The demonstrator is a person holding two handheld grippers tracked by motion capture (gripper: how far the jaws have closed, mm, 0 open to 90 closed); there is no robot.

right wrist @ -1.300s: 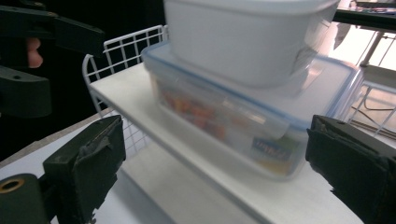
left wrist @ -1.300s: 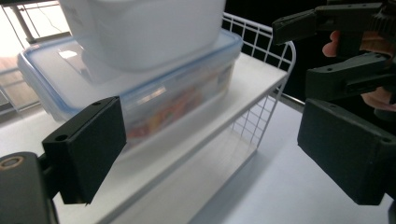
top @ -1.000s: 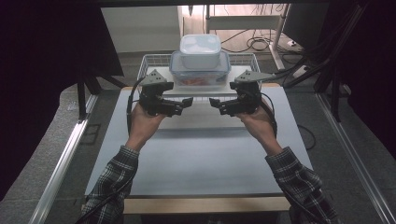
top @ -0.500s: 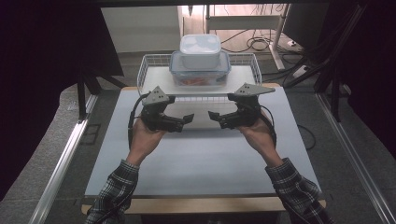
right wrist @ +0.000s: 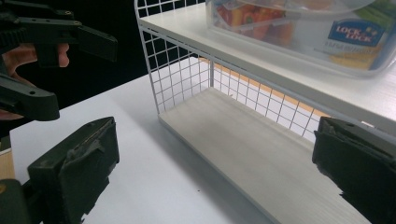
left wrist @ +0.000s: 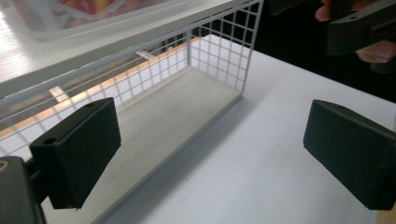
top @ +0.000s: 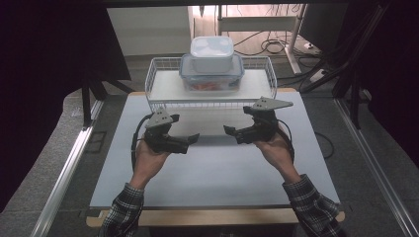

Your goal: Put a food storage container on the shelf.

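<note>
White surface [top: 212,173] lay bare at frame centre; both tongs, left [top: 192,138] and right [top: 230,131], stood open, empty. Advise approaching the stacked containers [top: 211,64], upper centre, level and together.

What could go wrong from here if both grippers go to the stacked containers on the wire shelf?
1. The small white-lidded container sits loose on the large clear blue-rimmed food container; lifting the lower one could probably tip the upper one off.
2. The white wire shelf has a raised mesh rim; the open left gripper or right gripper might catch on it.
3. The smooth clear walls may slip between the jaws.
</note>
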